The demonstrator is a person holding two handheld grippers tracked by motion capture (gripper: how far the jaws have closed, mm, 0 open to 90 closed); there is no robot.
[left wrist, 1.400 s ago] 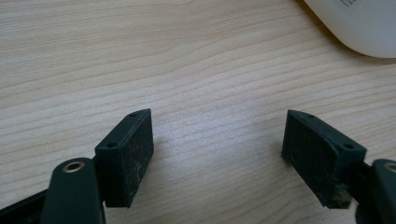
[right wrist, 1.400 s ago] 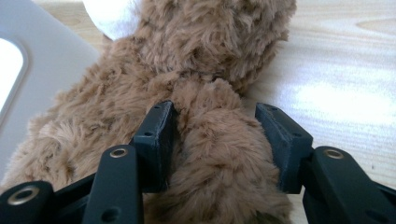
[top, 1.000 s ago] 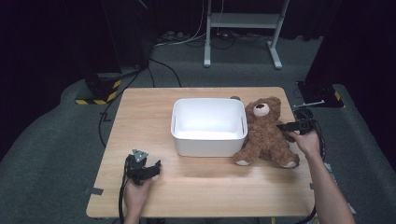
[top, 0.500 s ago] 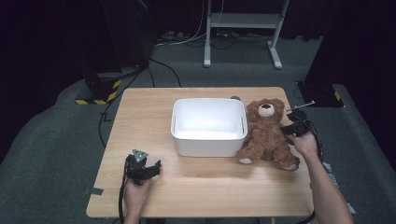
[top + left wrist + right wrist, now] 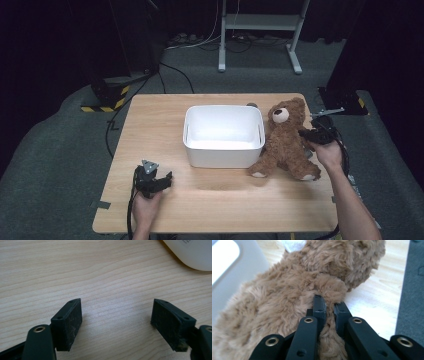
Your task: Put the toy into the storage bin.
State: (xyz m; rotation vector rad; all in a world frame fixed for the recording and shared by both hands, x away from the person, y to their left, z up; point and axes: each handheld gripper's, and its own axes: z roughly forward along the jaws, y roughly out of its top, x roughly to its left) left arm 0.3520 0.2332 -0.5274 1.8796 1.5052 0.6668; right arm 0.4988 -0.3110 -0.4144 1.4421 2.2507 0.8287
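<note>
**Brown teddy bear pinched by the right gripper**

Brown and fluffy, the soft teddy bear (image 5: 285, 140) sits on the light wooden table (image 5: 210, 200), near its right side. It leans against the right wall of the white plastic tub (image 5: 223, 134), and its feet point toward the person. Its head with the pale snout is at the far end.

The right gripper (image 5: 306, 133) is at the bear's right side, touching it, held by the person's right hand (image 5: 327, 150). In the right gripper view, the two black jaws have just been closing and now squeeze a tuft of the bear's fur (image 5: 327, 290) between them. The jaws are very close together, with only the fluff in the gap. The bear's body spreads out to the left of the right gripper (image 5: 329, 306) there, and the tub's wall (image 5: 242, 267) shows behind it.

The left gripper (image 5: 156, 176) rests low over the table near the front left, well apart from the bear. Its jaws stand wide, with bare wood between them, and a corner of the tub (image 5: 192, 252) lies farther off.
</note>
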